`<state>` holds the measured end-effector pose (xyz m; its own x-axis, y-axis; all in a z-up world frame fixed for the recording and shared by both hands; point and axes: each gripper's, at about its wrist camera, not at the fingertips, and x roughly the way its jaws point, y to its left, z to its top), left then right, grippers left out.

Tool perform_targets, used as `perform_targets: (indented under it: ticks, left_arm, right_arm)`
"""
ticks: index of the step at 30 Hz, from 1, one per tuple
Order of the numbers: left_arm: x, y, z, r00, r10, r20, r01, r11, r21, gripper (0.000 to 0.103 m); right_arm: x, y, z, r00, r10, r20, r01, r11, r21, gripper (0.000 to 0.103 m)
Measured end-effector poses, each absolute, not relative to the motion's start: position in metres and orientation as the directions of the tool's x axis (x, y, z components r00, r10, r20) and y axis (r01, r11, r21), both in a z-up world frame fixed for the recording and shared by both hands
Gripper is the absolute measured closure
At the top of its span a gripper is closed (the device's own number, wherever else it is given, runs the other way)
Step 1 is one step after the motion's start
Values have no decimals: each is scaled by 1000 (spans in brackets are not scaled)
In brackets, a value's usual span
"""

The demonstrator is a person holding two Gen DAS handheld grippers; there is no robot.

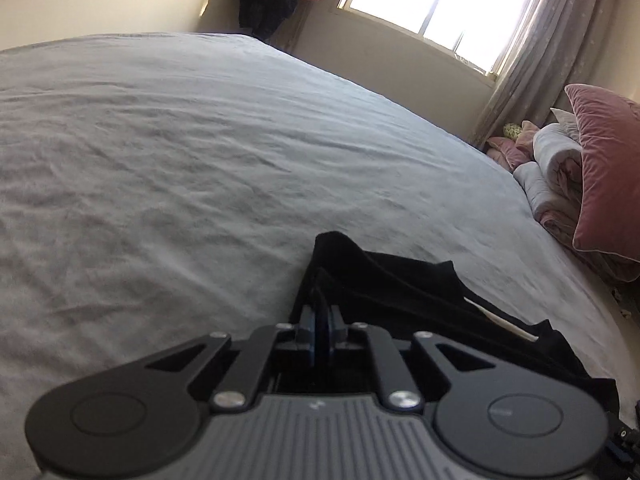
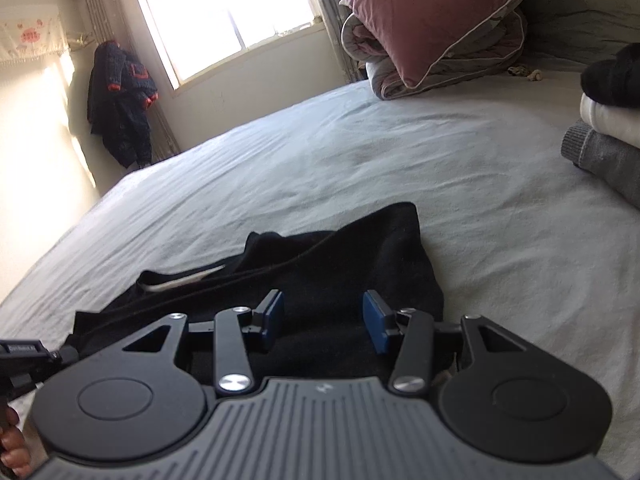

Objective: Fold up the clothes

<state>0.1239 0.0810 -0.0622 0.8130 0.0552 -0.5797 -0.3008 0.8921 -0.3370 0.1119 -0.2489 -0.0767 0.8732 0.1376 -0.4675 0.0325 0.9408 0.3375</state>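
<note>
Black knit garment: lies on the pale grey bedsheet, near edge of bed, directly under both grippers. Partly folded, layers overlapping. In the right wrist view its long axis runs from lower left to upper right, with one rounded end pointing away toward the pillows; a white strip shows inside an opening on its left part. In the left wrist view the same garment stretches from the gripper out to the right, a raised peak of cloth just ahead of the fingers.

Folded quilt with dusty-pink velvet pillow on top: far side of bed, well apart from the garment.

Stack of folded clothes: right edge of bed, grey at the bottom, white in the middle, black on top.

Left gripper: blue pads together, clamped on a fold of the black garment.

Right gripper: blue pads apart, above the cloth, gripping nothing.
</note>
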Motion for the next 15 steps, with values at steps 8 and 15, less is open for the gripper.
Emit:
perform_targets:
  ticks: [8, 15]
  left_arm:
    - [107, 71, -34, 892, 71, -446, -225, 926, -302, 81]
    - [108, 66, -65, 853, -18, -521, -158, 943, -292, 80]
  right_arm:
    - [107, -248, -70, 894, 123, -430, 27, 945, 327, 54]
    - [116, -241, -79, 865, 112, -488, 29, 962, 271, 51]
